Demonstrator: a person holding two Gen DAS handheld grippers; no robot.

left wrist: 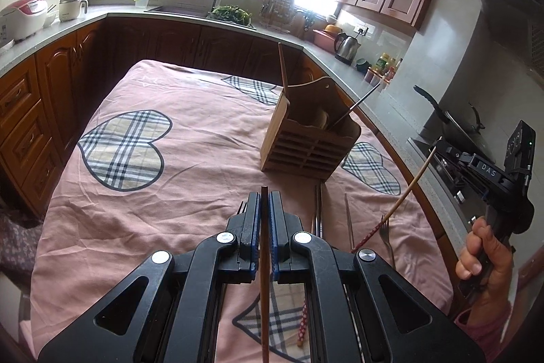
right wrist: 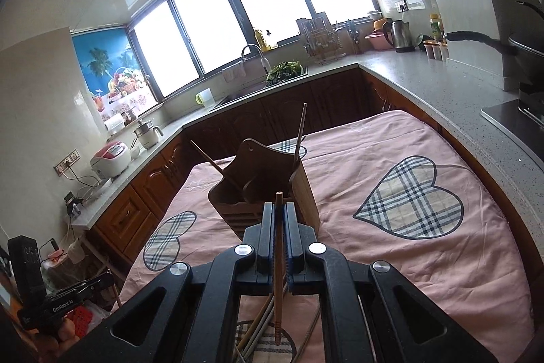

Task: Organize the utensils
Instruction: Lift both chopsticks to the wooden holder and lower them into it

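The wooden holder (left wrist: 307,138) stands on the pink cloth (left wrist: 190,138) with a few sticks already in it, so I judge we're partway. Spare chopsticks and a fork (left wrist: 386,233) lie loose behind it. My left gripper (left wrist: 265,210) pinches a dark chopstick (left wrist: 264,278); my right gripper (right wrist: 279,220) pinches a brown chopstick (right wrist: 278,261). Both point slightly downward toward the holder.

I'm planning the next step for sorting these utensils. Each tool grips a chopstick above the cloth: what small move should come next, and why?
Probably carry the right tool forward over the wooden holder and tip its chopstick in. The holder is directly ahead of it, open-topped, and already holds utensils.
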